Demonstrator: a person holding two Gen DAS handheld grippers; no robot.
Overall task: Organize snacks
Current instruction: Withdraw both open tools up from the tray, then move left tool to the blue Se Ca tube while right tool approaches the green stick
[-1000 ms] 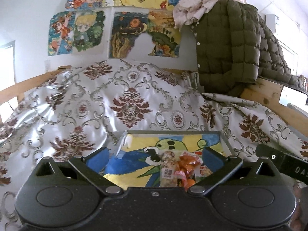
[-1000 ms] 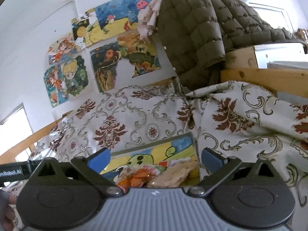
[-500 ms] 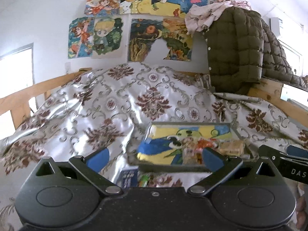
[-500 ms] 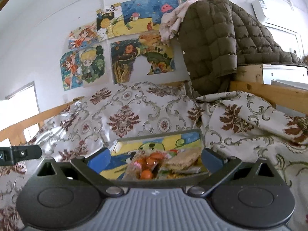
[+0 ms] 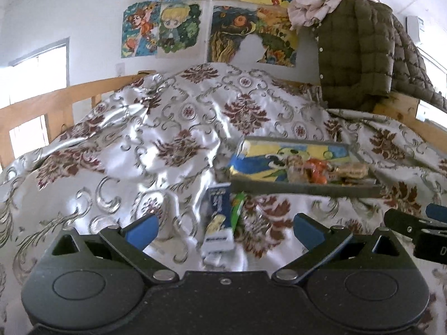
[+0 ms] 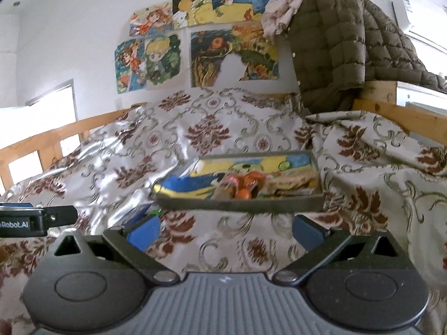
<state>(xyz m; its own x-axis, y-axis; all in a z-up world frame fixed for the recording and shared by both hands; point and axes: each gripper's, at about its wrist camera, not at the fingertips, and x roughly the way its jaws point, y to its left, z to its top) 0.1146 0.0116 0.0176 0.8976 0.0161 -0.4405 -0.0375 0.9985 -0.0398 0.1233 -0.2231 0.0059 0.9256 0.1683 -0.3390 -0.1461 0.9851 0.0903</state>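
1. Two hand-held grippers face a bed draped in a shiny patterned bedspread (image 5: 173, 128), with a shallow tray (image 5: 304, 188) lying on the cloth ahead of them.
2. The left gripper (image 5: 225, 227) hangs above the bedspread with its jaws spread wide and nothing between them.
3. The right gripper (image 6: 226, 227) is likewise spread apart and empty, hovering just short of the tray's near rim.
4. The tray, lined with a bright cartoon picture, holds the snacks at its right end: an orange packet (image 6: 247, 185) and a tan wrapped bar (image 6: 293, 182) lie side by side.
5. Only the left wrist view clearly shows two items off the tray: a blue packet (image 5: 219, 217) and a green packet (image 5: 237, 209) lying together on the cloth just beside the tray's near left corner.
6. In the right wrist view those two are mostly hidden behind the left finger; only a blurred sliver of blue and green shows, too little to identify for certain.
7. Each view catches the tip of the other gripper at its edge: the right one at the left view's right side, the left one at the right view's left side.
8. A quilted olive jacket (image 6: 343, 44) hangs over the wooden bed frame (image 6: 391, 109) at right, below cartoon posters (image 5: 162, 28) on the white wall.
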